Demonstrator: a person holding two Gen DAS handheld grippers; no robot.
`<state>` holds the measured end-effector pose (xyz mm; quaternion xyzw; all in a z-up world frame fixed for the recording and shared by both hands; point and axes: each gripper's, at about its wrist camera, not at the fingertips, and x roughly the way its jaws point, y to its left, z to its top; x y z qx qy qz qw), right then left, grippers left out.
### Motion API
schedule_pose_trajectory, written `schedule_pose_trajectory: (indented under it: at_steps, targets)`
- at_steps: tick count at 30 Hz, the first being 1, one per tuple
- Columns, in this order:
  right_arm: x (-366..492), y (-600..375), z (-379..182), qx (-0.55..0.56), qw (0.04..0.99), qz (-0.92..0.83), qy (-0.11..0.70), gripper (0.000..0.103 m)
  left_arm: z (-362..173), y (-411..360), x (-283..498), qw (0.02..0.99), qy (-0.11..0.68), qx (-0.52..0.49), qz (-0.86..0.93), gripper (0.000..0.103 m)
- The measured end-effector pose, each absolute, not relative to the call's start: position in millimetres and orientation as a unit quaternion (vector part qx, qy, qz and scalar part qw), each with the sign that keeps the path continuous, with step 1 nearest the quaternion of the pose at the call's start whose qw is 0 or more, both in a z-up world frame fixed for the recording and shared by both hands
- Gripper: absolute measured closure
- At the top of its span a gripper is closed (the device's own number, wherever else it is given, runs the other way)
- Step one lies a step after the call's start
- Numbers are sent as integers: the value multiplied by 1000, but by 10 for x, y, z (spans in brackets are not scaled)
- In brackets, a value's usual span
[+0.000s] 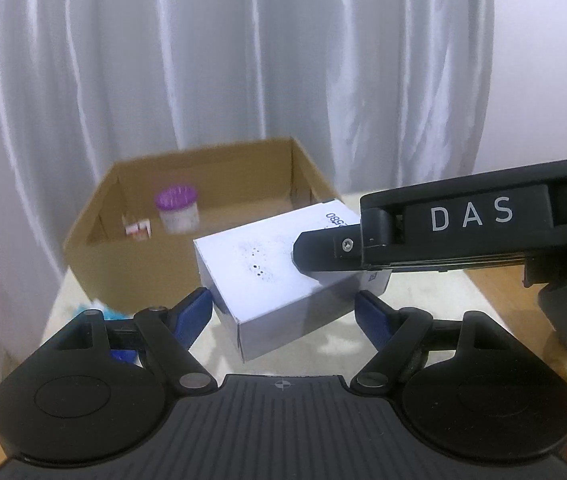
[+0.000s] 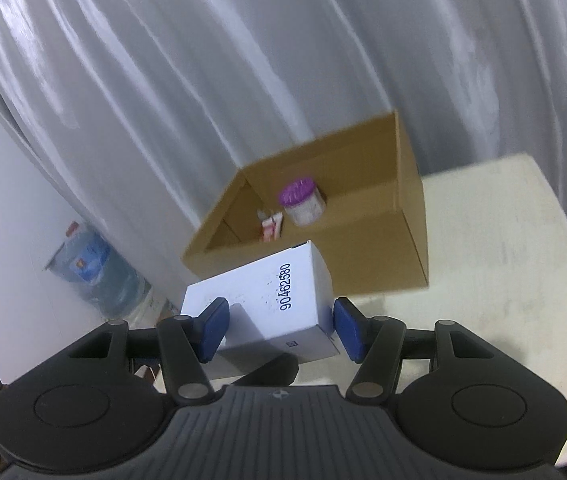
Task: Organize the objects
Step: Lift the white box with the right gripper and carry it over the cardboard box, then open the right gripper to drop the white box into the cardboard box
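The white carton [image 2: 267, 300], printed with a dark number along one face, hung tilted in the air just in front of the open cardboard box [image 2: 383, 256], lifted clear of the cream table [image 2: 503, 280]. Both tools were on it: the right hand-held gripper [image 2: 279, 330] had its blue pads against two opposite sides of the near end, jaws partly spread to the carton's width, and the left hand-held gripper [image 1: 285, 316] stood with its jaws wider, its blue pads at the carton's lower corners and seemingly pressing on them, though the contact on its right pad was hard to judge. Inside the cardboard box a purple-lidded jar [image 1: 177, 210] and a small red-and-white packet [image 1: 139, 229] already sat near the back wall. A white curtain [image 1: 243, 60] hung behind, and a large water bottle [image 2: 95, 268] stood on the floor beside the table. The risk, as I judged it, was the carton slipping or twisting between smooth pads because it was held at a slant by two separate grips; if one hand moved faster than the other, it could pivot out, catch on the box's front wall, or drop onto the jar inside
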<state>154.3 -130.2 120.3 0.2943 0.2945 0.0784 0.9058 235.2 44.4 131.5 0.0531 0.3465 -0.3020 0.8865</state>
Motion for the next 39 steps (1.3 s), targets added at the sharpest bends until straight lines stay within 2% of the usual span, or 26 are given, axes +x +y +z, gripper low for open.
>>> schedule_pose_trajectory:
  at_steps: [9,13,26,36,37,39]
  targets:
    - [2079,-1397,1552,274,919,80,271,41,1627,303,2920,894,324,56,-304,25]
    - [2455,-1418,1602,256,920,81,284,41,1598,202,3276,889,336,56,-305,25]
    - [4008,-1643,1164,209,876,93,424,41,894,-60,4541,825,477,-14,-303,25]
    - [4479,-1710,961,127,867,75,475,41,519,-337,5006,783,538,-42,-309,28]
    - [4495,-1689,977,108,872,71,472,42,516,-376,5014,779,543,-42,-312,27]
    - [4505,-1637,1002,69,882,61,461,42,468,-452,5043,773,548,-38,-317,17]
